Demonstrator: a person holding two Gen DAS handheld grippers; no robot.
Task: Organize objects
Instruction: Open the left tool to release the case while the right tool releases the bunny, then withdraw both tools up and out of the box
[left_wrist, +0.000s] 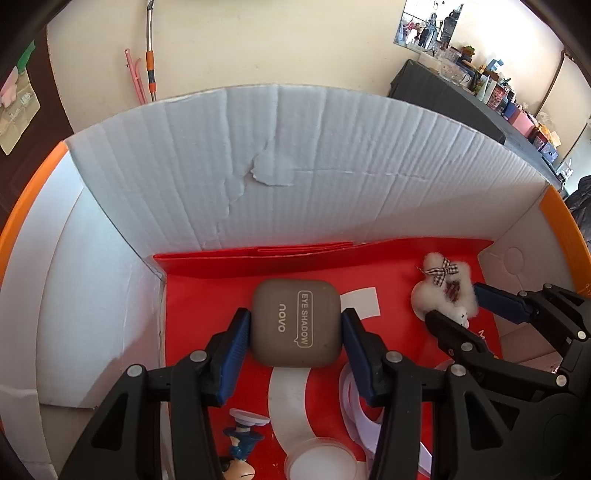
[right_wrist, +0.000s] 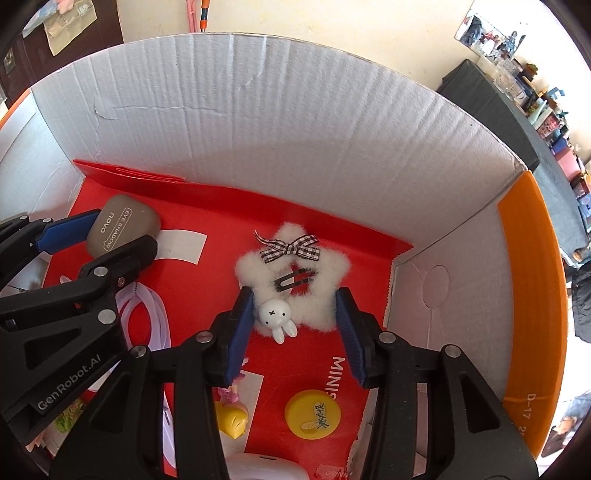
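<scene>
The left hand-held gripper (left_wrist: 295, 325) has its blue ribbed pads against both sides of the eye shadow case (left_wrist: 295, 323), a smooth taupe rounded square, gripping it over the red paper bag (left_wrist: 207, 295) lining the cardboard box (left_wrist: 295, 166); whether the case rests on the bag cannot be told. The right hand-held gripper (right_wrist: 295, 314) stands partly open around the fluffy star hair clip (right_wrist: 291, 291), which lies on the bag right of the case; whether its pads touch the fur is unclear. The clip is white plush with a gingham bow and a glossy rabbit charm (right_wrist: 277, 317). Nearer the cameras than the case, gripper bodies cut off a yellow round lid (right_wrist: 313, 414), a yellow duck figure (right_wrist: 231, 419), a blue cartoon figurine (left_wrist: 240, 446) and white bag handles (right_wrist: 147, 314).
</scene>
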